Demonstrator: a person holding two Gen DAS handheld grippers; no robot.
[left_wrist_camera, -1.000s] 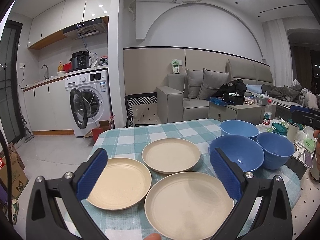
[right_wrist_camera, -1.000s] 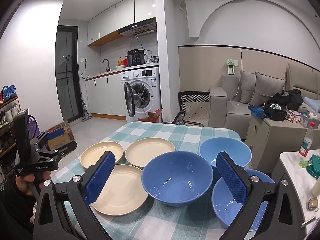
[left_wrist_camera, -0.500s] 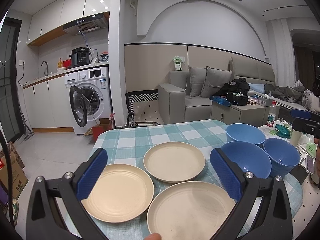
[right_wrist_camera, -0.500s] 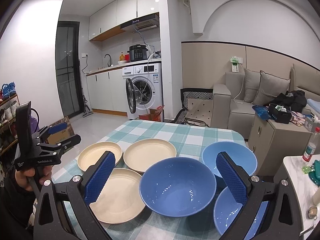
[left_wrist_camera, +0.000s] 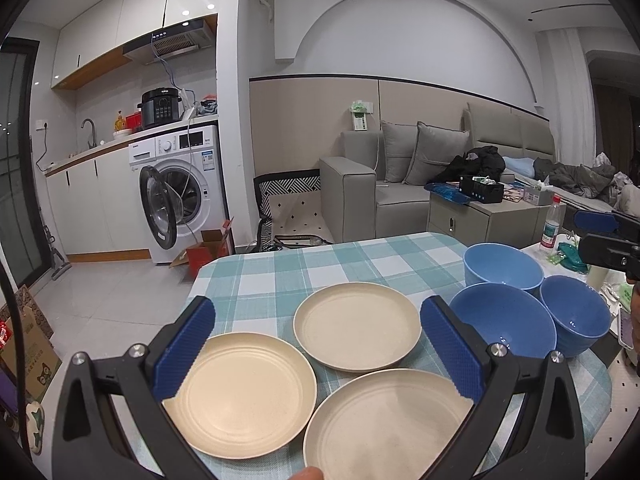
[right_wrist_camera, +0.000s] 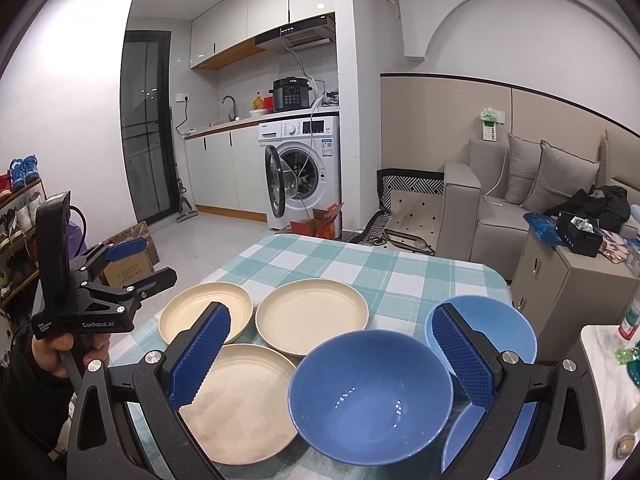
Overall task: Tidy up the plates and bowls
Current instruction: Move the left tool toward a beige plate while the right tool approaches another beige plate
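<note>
I held my left gripper (left_wrist_camera: pixel 318 354) with its jaws spread wide and empty, hovering above the near edge of the table (left_wrist_camera: pixel 280 268), because nothing had been picked up yet and I wanted a wide mouth ready for a rim. My right gripper (right_wrist_camera: pixel 332 354) was likewise gaping and empty, poised over the nearest blue bowl (right_wrist_camera: pixel 370 394). Beneath the left tool lay three cream plates: the left plate (left_wrist_camera: pixel 244 394), the far plate (left_wrist_camera: pixel 356 326) and the near plate (left_wrist_camera: pixel 384 424), spread flat side by side rather than stacked. To their right sat the three blue bowls, the far bowl (left_wrist_camera: pixel 502 264) and the right bowl (left_wrist_camera: pixel 576 318) crowding the nearest one. I judged the sorting had not begun: plates for my left side, bowls for my right.
</note>
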